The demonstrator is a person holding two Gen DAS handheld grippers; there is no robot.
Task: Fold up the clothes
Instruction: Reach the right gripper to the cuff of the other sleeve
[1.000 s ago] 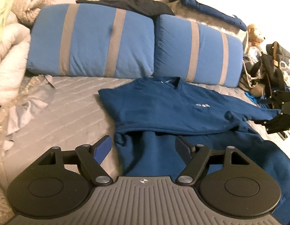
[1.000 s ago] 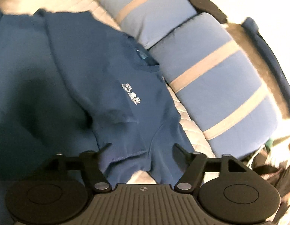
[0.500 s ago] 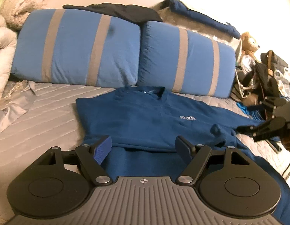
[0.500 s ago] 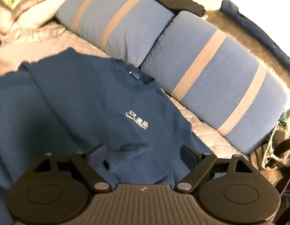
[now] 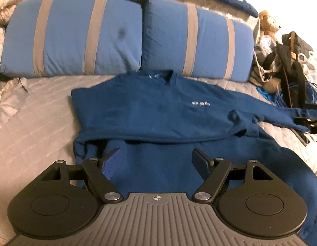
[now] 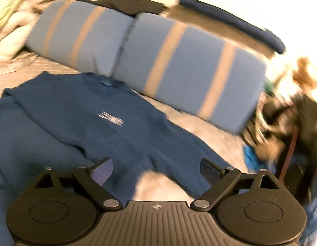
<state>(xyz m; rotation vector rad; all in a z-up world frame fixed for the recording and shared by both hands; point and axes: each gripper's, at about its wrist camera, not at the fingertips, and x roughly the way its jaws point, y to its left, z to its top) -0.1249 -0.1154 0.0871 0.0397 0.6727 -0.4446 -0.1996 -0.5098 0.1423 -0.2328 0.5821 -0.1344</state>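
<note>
Two grippers with jaws spread wide, gripping nothing; left gripper (image 5: 156,160) over lower part of blue sweatshirt (image 5: 150,110), right gripper (image 6: 156,170) over its sleeve; sweatshirt flat on quilted bed (image 5: 35,127), collar toward two striped pillows (image 5: 76,34) at head edge

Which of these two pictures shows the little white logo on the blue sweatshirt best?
The left wrist view: the logo is fairly sharp on the sweatshirt chest. In the right wrist view, motion blur smears it into streaks.
</note>
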